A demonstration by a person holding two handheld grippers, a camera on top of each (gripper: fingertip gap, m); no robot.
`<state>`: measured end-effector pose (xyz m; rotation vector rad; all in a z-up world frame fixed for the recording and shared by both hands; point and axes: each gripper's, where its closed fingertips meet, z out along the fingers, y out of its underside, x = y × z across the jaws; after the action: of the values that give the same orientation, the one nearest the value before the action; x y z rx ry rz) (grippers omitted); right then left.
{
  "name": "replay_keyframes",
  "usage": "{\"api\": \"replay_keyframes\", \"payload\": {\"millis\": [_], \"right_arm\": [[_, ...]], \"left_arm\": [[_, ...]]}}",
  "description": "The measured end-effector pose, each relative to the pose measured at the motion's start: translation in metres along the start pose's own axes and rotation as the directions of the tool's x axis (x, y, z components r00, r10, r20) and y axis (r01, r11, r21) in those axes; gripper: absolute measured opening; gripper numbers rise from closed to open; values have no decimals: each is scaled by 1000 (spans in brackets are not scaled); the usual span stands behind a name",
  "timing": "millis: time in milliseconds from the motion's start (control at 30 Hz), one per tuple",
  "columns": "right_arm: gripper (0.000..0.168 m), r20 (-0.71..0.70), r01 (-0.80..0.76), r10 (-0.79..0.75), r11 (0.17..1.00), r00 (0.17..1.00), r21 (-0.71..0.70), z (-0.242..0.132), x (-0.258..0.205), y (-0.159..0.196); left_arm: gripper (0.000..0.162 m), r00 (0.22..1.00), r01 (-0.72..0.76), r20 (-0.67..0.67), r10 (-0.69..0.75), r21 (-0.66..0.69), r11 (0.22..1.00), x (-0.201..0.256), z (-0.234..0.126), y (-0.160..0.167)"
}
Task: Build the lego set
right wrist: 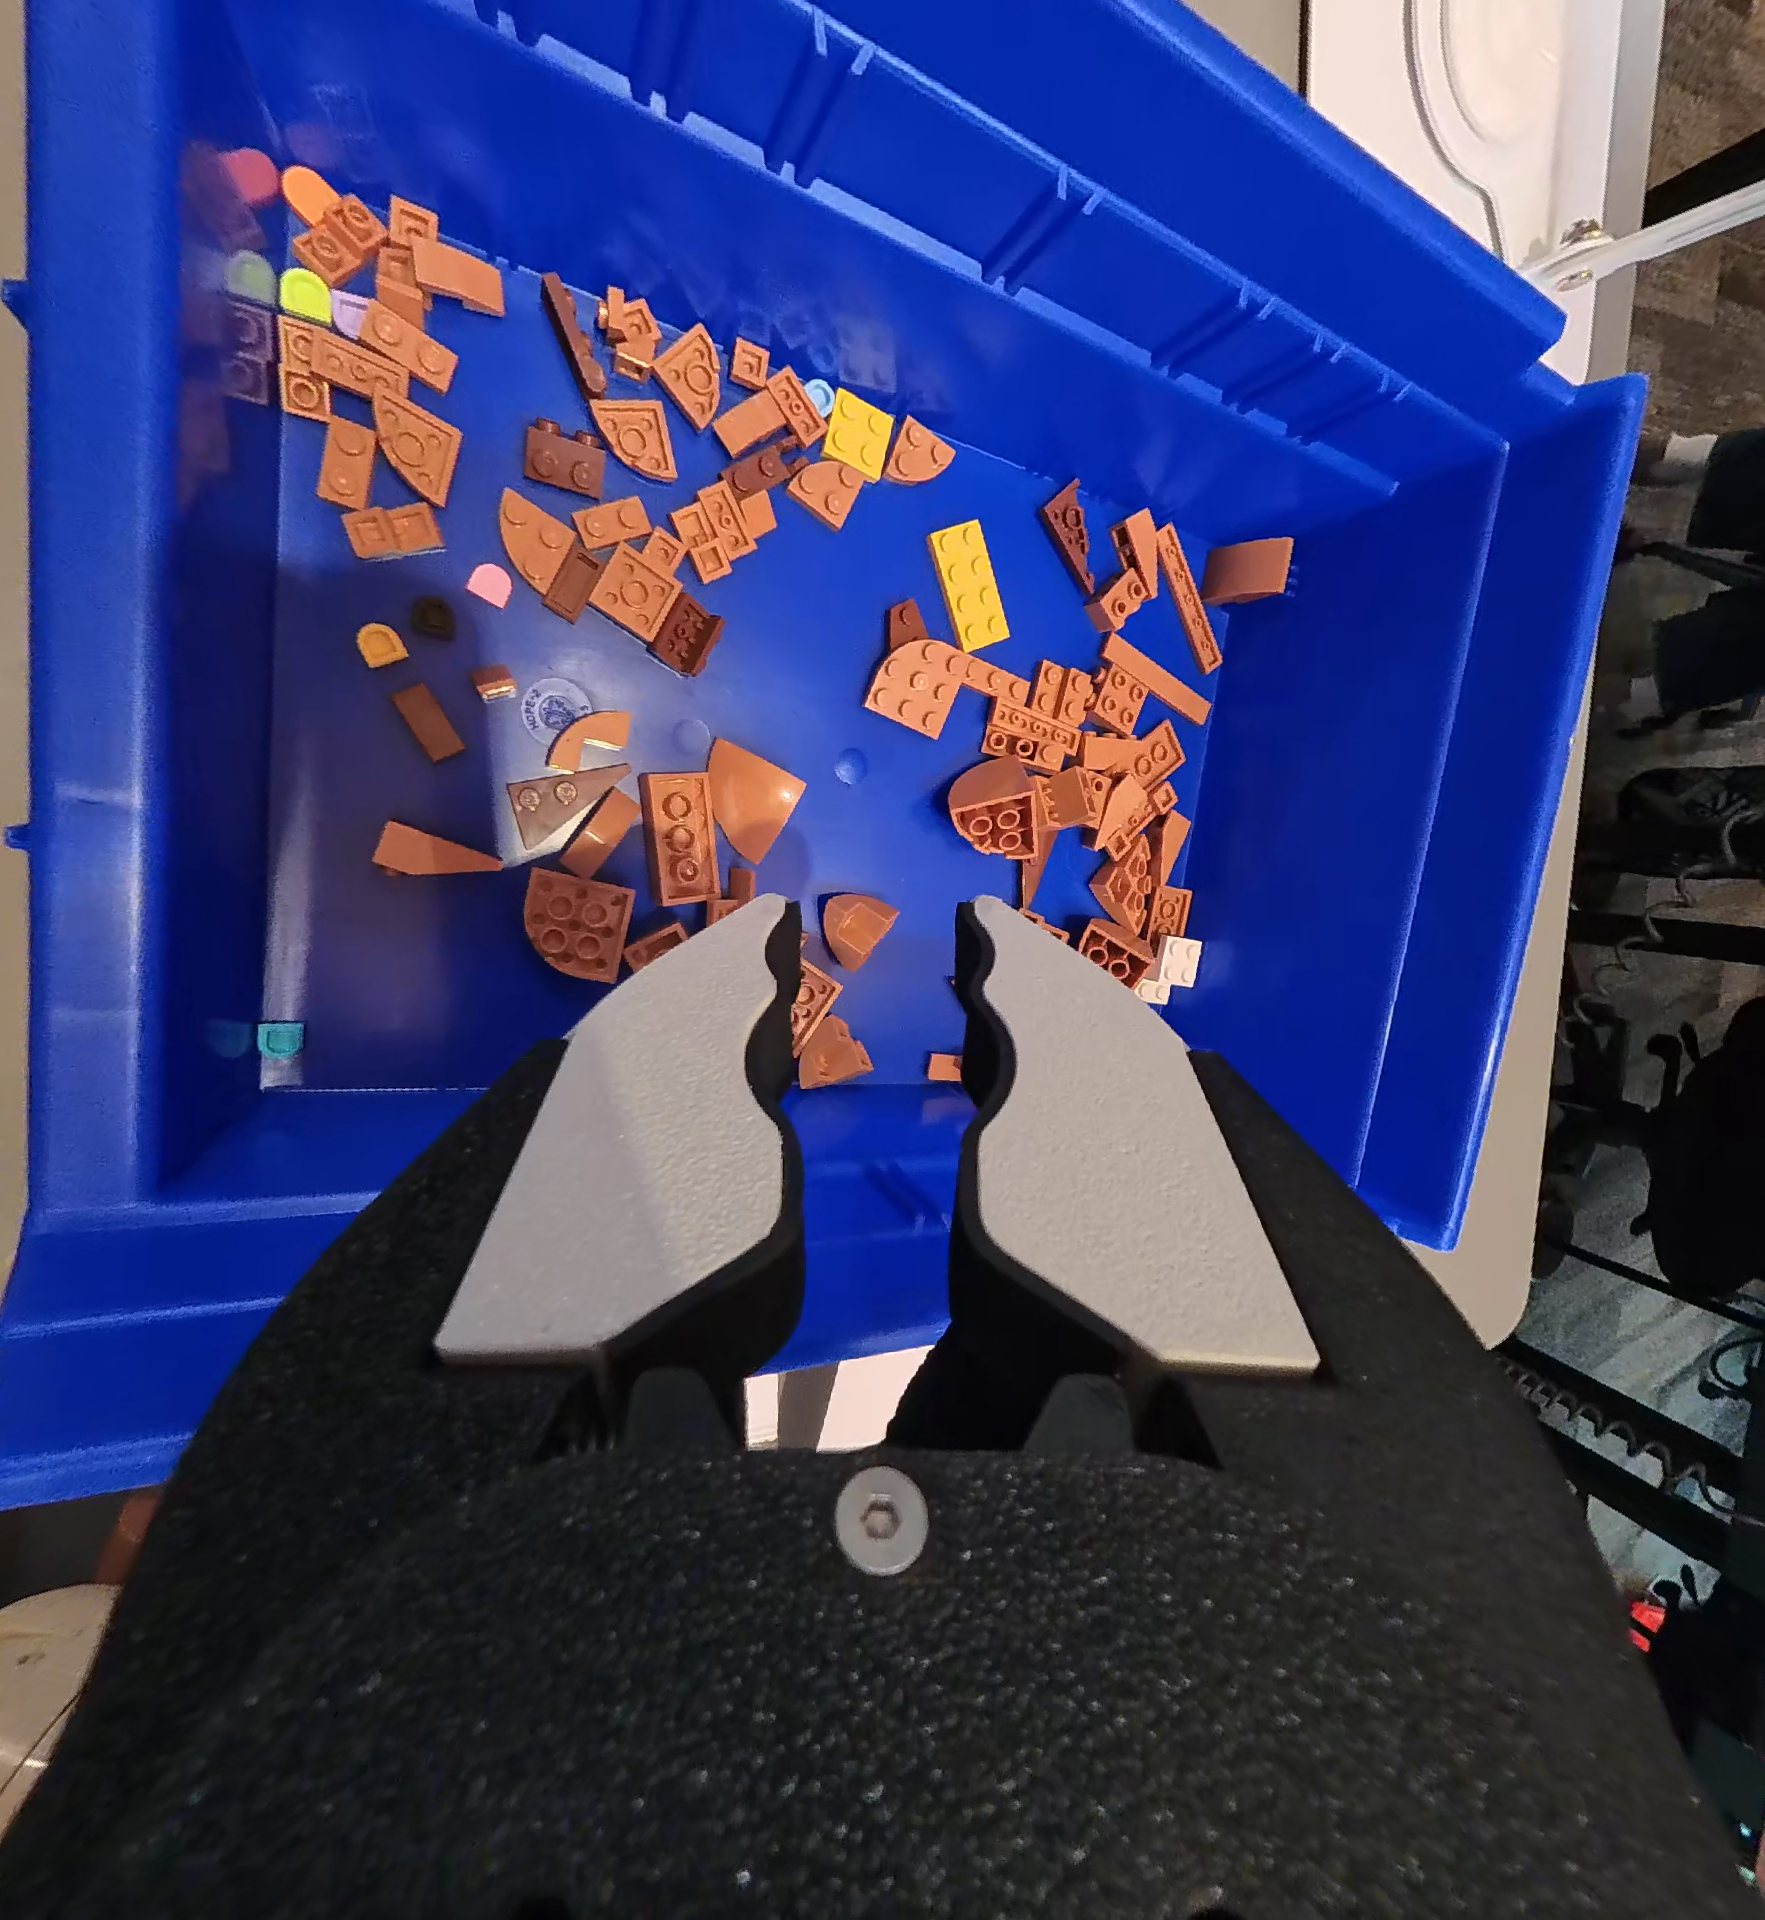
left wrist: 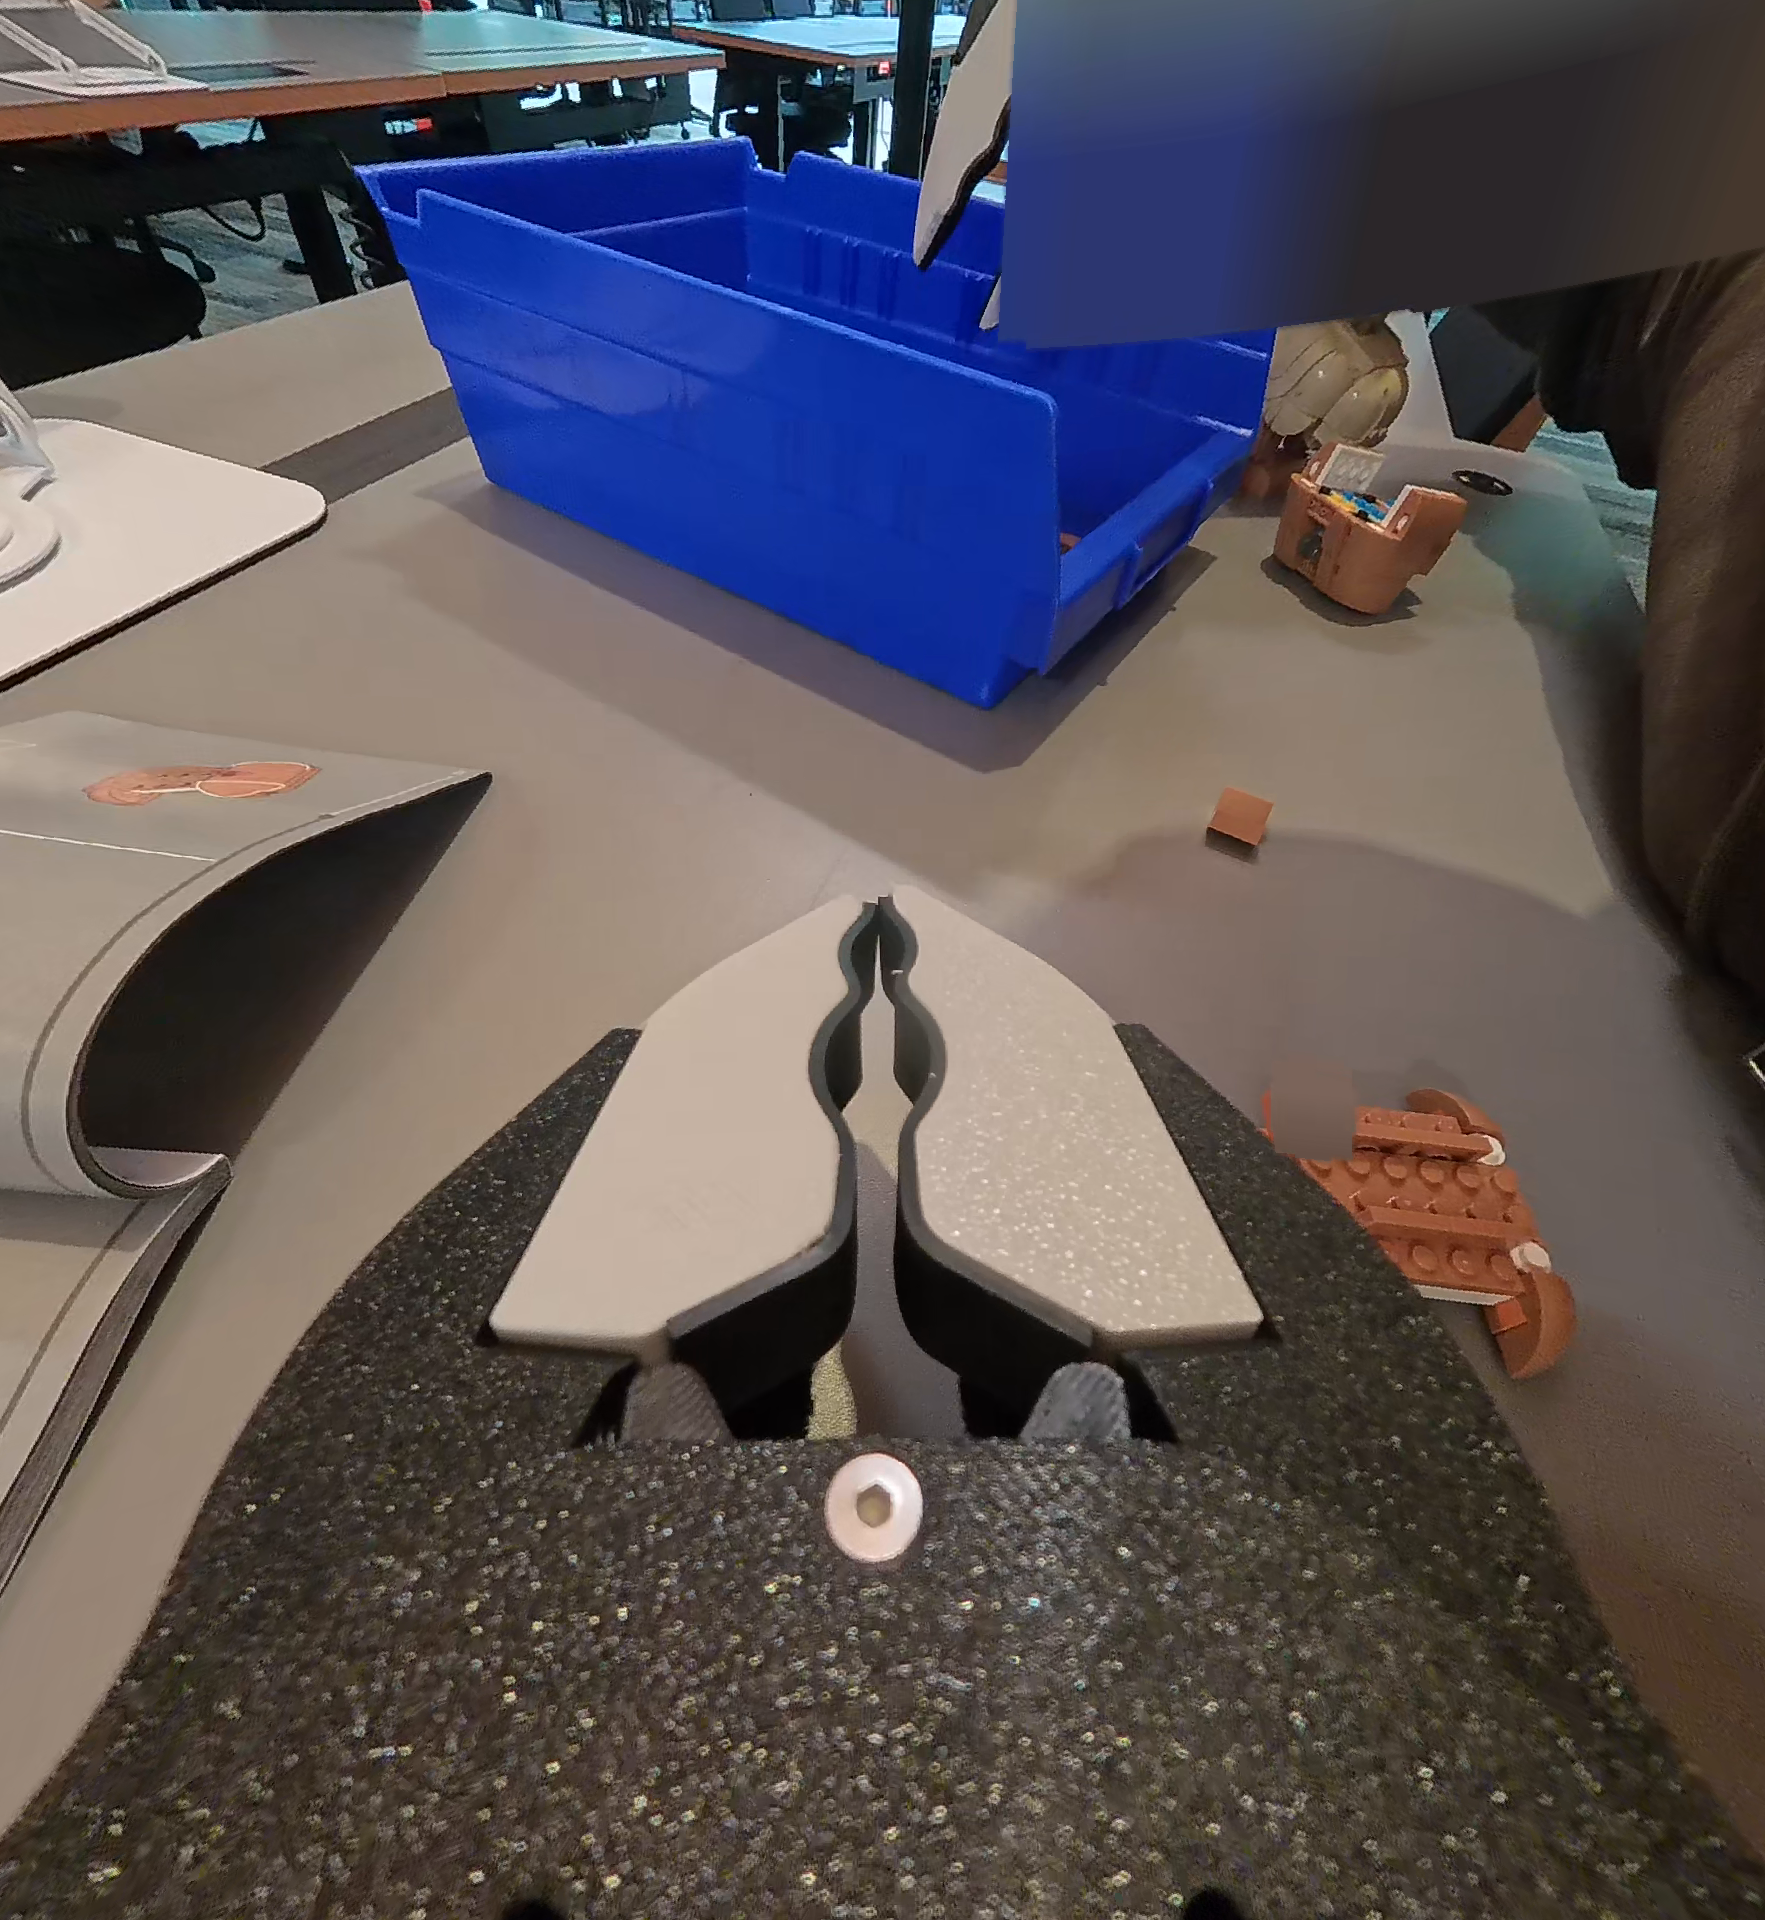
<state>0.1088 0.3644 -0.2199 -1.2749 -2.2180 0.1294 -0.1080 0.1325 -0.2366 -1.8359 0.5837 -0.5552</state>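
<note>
The right gripper [right wrist: 878, 930] hangs over the blue bin [right wrist: 1397, 582], jaws parted and empty, with a small rounded brown piece [right wrist: 857, 928] sitting right between its tips. Loose brown bricks [right wrist: 639, 592] crowd both sides, so closing here could pinch a neighbour too or flick the curved piece away. The left gripper [left wrist: 880, 914] waits above the grey table [left wrist: 649, 748], jaws pressed together on nothing, a stray brown brick [left wrist: 1239, 821] ahead to its right and the half-built brown model [left wrist: 1429, 1205] close at its right flank, easily bumped.
</note>
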Motion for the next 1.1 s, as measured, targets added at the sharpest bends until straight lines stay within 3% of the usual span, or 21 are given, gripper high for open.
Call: {"api": "replay_keyframes", "payload": {"millis": [1100], "right_arm": [[29,-65,-21,20,1000,998,-13,-7,19,4]], "left_arm": [[0,1000,5,-2,-5,3,1000,-1,0,0]]}}
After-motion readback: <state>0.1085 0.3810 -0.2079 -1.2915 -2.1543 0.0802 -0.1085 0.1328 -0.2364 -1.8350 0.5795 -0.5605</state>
